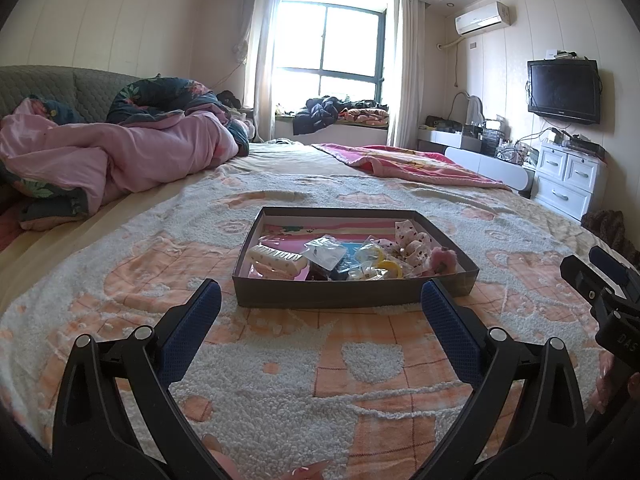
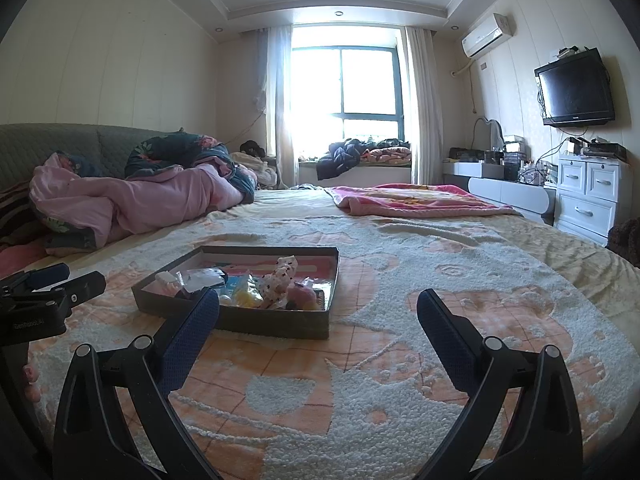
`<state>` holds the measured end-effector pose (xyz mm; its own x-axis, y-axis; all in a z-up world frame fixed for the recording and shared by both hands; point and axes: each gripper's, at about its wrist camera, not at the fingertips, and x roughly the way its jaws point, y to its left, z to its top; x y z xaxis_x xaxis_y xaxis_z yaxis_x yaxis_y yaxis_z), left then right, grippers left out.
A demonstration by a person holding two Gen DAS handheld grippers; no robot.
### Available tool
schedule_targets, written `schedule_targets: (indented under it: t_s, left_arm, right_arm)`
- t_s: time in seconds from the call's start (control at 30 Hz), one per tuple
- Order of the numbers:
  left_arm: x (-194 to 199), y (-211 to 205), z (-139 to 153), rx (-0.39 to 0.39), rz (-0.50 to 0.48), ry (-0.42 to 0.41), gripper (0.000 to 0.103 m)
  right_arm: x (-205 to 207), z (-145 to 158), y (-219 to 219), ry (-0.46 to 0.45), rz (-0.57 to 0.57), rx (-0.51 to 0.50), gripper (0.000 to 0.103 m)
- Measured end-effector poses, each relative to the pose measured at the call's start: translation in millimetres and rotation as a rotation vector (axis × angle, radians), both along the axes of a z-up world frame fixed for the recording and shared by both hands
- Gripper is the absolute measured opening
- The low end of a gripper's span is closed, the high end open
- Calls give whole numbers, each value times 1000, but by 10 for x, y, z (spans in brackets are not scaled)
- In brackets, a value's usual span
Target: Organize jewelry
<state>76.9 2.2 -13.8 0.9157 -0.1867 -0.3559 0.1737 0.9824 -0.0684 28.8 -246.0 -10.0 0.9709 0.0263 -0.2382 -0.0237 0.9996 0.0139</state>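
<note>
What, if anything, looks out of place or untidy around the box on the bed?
Nothing is spilled or damaged. The box sits flat on the blanket, but its contents are a loose jumble: a cream hair clip, small plastic bags and a spotted scrunchie overlap. Both tools, left and right, hang open and empty.

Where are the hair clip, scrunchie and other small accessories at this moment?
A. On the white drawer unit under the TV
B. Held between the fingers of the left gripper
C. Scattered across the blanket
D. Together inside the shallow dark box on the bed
D: the cream hair clip and spotted scrunchie lie inside the shallow dark box, while the left gripper and right gripper are both open and empty.
</note>
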Motion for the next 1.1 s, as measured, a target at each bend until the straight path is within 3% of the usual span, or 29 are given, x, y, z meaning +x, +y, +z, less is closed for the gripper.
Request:
schedule_targets:
  t_s: [1.1]
  left_arm:
    - [15, 29, -10, -2, 1, 14, 92]
  right_arm:
    - [4, 1, 9, 4, -1, -2, 97]
